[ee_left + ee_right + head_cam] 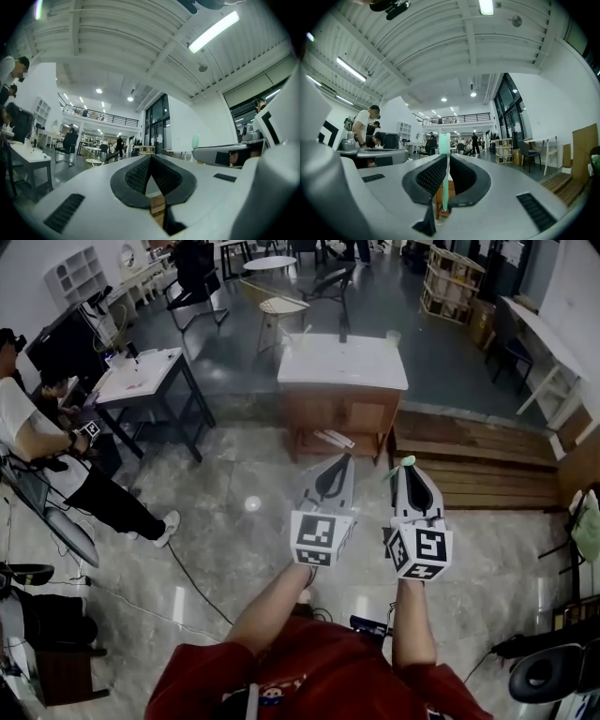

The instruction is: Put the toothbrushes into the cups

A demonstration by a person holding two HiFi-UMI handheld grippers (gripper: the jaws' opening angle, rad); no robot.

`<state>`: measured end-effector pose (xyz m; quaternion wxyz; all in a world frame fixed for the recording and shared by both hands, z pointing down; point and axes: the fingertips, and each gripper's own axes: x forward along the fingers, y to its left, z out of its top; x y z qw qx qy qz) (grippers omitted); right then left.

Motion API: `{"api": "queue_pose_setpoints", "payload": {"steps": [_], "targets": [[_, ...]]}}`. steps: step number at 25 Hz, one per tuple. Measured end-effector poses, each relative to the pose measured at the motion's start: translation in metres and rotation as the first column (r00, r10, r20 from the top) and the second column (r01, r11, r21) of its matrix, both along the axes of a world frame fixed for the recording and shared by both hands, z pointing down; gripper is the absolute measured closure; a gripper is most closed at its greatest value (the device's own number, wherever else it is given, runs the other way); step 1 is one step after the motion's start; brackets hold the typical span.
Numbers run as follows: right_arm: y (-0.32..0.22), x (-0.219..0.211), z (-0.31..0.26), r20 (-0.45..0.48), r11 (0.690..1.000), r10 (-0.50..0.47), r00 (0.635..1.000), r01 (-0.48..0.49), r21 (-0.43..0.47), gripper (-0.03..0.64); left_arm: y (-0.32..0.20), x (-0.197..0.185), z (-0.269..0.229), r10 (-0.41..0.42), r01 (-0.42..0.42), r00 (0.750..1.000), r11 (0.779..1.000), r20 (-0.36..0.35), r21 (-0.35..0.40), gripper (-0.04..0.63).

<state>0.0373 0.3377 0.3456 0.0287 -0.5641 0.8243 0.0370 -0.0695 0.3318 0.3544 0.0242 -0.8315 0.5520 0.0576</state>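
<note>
My right tool is clamped on the slim mint-green plastic toothbrush, which lies along the jaws with its head past the tips for safe carrying, while my left tool, closed and empty, travels alongside toward the white-topped wooden table ahead.

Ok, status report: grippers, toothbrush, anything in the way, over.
Right gripper shut on green toothbrush. Left gripper shut, empty. White-topped table ahead, not reached; only floor between.
</note>
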Motion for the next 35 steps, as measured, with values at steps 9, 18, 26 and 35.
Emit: {"api": "queue_pose_setpoints", "payload": {"steps": [9, 18, 26, 35], "targets": [[-0.051, -0.041, -0.002, -0.024, 1.0, 0.018, 1.0, -0.018, -0.001, 0.572, -0.049, -0.038, -0.003, 0.015, -0.015, 1.0, 1.0, -0.01, 0.006, 0.568], [-0.098, -0.086, -0.002, -0.039, 1.0, 0.026, 0.999, -0.026, 0.003, 0.572, -0.095, -0.085, 0.005, 0.014, -0.014, 1.0, 1.0, -0.014, -0.006, 0.568], [-0.122, -0.096, 0.006, -0.067, 0.998, 0.068, 0.995, -0.069, -0.011, 0.572, -0.118, -0.096, 0.006, 0.037, -0.037, 0.999, 0.999, -0.009, -0.016, 0.568], [-0.15, -0.071, 0.012, -0.059, 0.996, 0.088, 0.994, -0.088, -0.001, 0.572, -0.152, -0.069, 0.013, 0.074, -0.074, 0.997, 0.997, 0.01, -0.015, 0.568]]}}
